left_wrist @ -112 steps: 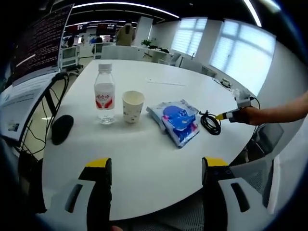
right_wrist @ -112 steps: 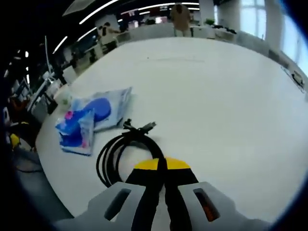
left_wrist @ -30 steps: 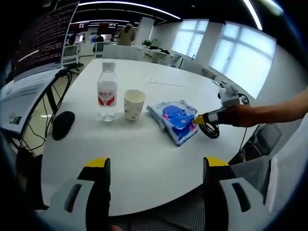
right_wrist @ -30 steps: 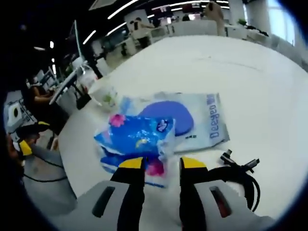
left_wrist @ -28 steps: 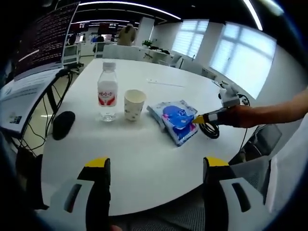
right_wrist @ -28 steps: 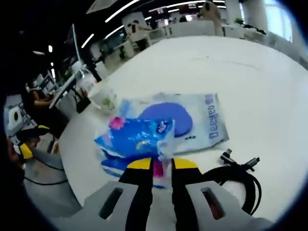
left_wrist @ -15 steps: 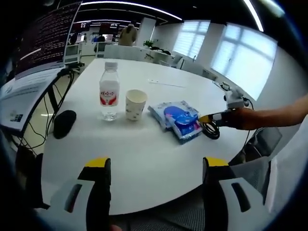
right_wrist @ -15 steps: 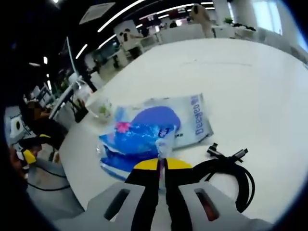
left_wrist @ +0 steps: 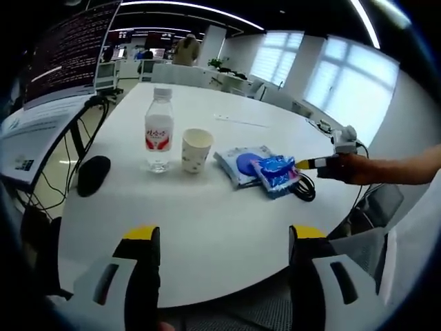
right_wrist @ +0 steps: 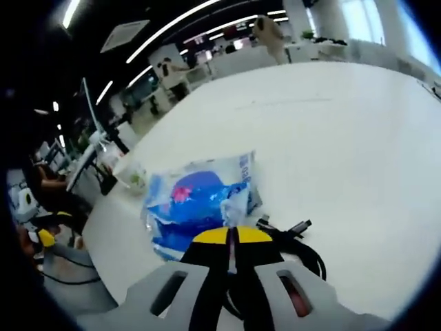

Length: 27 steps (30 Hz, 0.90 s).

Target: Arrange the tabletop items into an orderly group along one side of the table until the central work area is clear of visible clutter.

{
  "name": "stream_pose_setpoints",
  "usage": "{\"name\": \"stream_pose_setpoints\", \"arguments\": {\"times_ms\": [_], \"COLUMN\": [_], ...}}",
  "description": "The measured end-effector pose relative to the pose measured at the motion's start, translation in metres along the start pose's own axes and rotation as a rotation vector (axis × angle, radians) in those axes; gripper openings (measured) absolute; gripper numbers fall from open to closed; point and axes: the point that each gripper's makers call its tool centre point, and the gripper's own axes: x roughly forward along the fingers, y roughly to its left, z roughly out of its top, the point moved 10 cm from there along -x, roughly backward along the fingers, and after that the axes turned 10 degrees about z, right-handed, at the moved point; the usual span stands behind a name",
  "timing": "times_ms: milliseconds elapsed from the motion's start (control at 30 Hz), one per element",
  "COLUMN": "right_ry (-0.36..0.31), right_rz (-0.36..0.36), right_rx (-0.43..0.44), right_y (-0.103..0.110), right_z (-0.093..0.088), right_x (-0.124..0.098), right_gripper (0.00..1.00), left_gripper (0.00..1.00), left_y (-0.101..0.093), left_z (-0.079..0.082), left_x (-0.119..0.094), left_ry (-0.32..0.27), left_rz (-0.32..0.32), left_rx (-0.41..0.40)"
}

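The blue packet lies near the worktop's edge, its corner pinched between the pressed-together jaws of the right hand-held gripper, just beside a coiled black cable. It rests partly on a pale flat packet. The left hand-held gripper hangs spread and empty over the near edge. A paper cup, water bottle and black mouse stand in a row. Behind is a bright office with windows.
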Motion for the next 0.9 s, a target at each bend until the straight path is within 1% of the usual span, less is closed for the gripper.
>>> {"name": "stream_pose_setpoints", "arguments": {"times_ms": [267,533,700,900], "right_ry": [-0.029,-0.065,-0.099,-0.117], "right_rz": [-0.018,-0.049,-0.078,-0.101], "right_rx": [-0.001,0.03,0.065,0.074], "right_y": [-0.01,-0.023,-0.034,-0.042], "right_z": [0.008,0.012,0.015,0.023], "right_x": [-0.01,-0.018,-0.025,-0.032], "right_gripper": [0.0,0.0,0.0,0.0], "left_gripper": [0.77,0.77,0.77,0.77], "left_y": [0.0,-0.001,-0.001,-0.001], "left_z": [0.0,0.0,0.0,0.002], "left_x": [0.0,0.0,0.0,0.001], "left_ry": [0.002,0.007,0.011,0.008], "left_rz": [-0.001,-0.002,-0.002,-0.003], "left_rx": [-0.002,0.001,0.002,0.002]}}
